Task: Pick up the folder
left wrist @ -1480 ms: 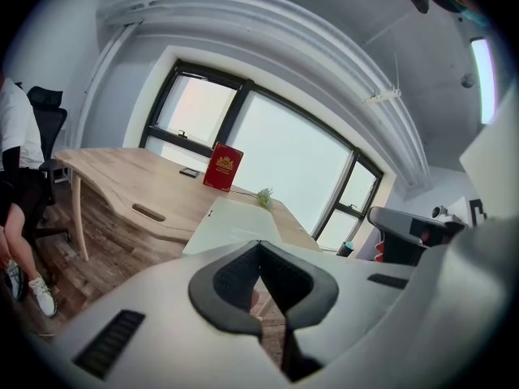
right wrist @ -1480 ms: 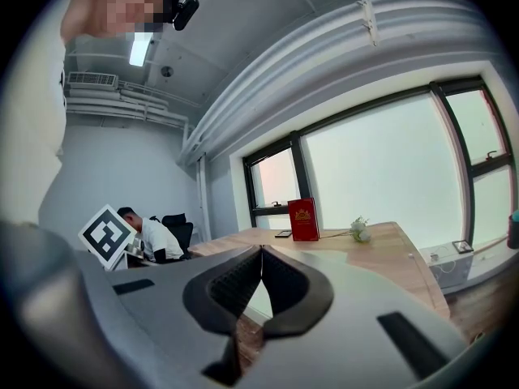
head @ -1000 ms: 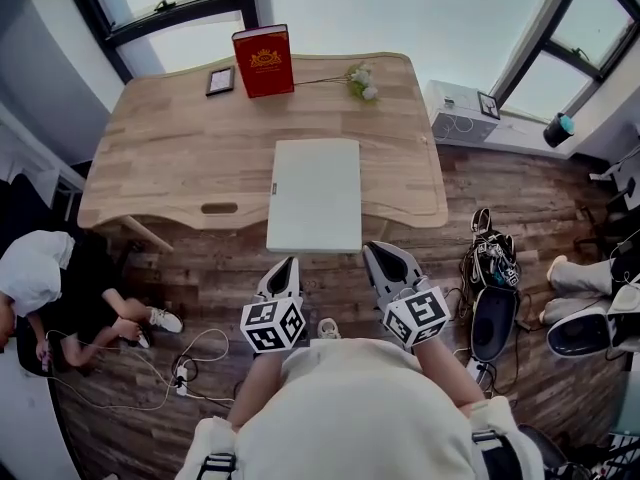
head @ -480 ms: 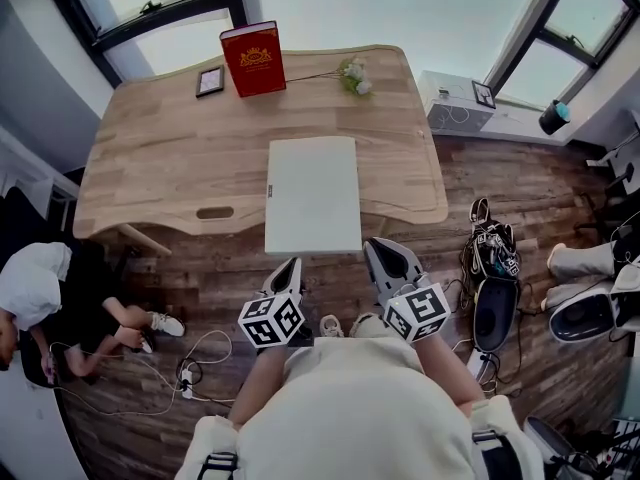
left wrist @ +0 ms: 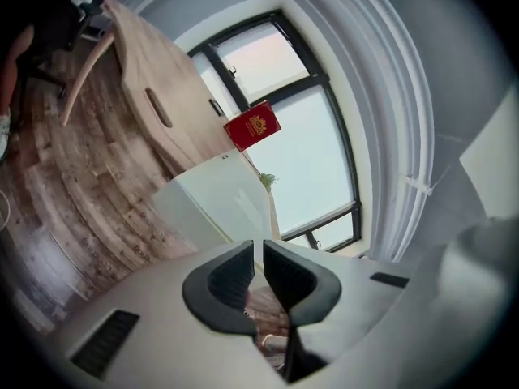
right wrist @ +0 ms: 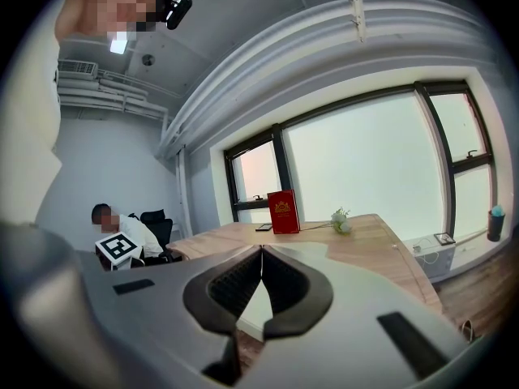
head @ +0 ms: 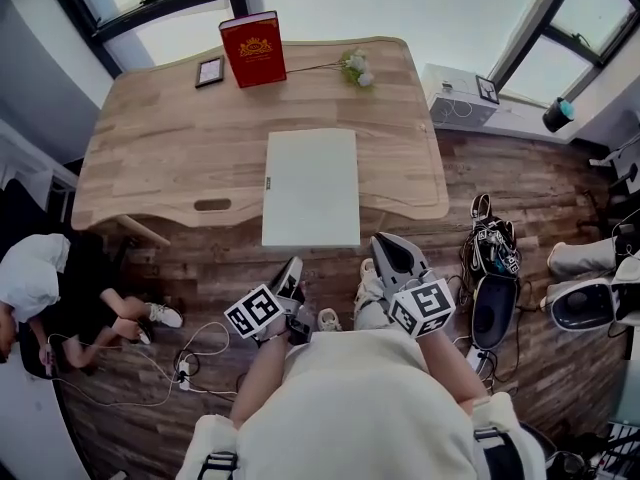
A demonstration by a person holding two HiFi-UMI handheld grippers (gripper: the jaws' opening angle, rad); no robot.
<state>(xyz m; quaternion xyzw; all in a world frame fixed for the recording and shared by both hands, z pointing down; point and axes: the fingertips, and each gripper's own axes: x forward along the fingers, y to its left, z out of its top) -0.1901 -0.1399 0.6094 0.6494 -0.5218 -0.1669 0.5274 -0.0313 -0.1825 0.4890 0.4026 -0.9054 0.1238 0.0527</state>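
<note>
The pale grey folder lies flat on the wooden desk, its near end jutting over the front edge. It also shows in the left gripper view and under the jaws in the right gripper view. My left gripper hangs below the desk's front edge, short of the folder's near left corner, rolled to one side and shut on nothing. My right gripper sits just off the folder's near right corner, also shut and empty. Neither gripper touches the folder.
A red book stands upright at the desk's far edge, with a small picture frame to its left and a white flower sprig to its right. A person sits at the left. Cables and bags lie on the floor.
My left gripper has sunk toward the floor and rolled, so its marker cube now sits tilted. The right gripper has barely shifted. The folder has not moved.
</note>
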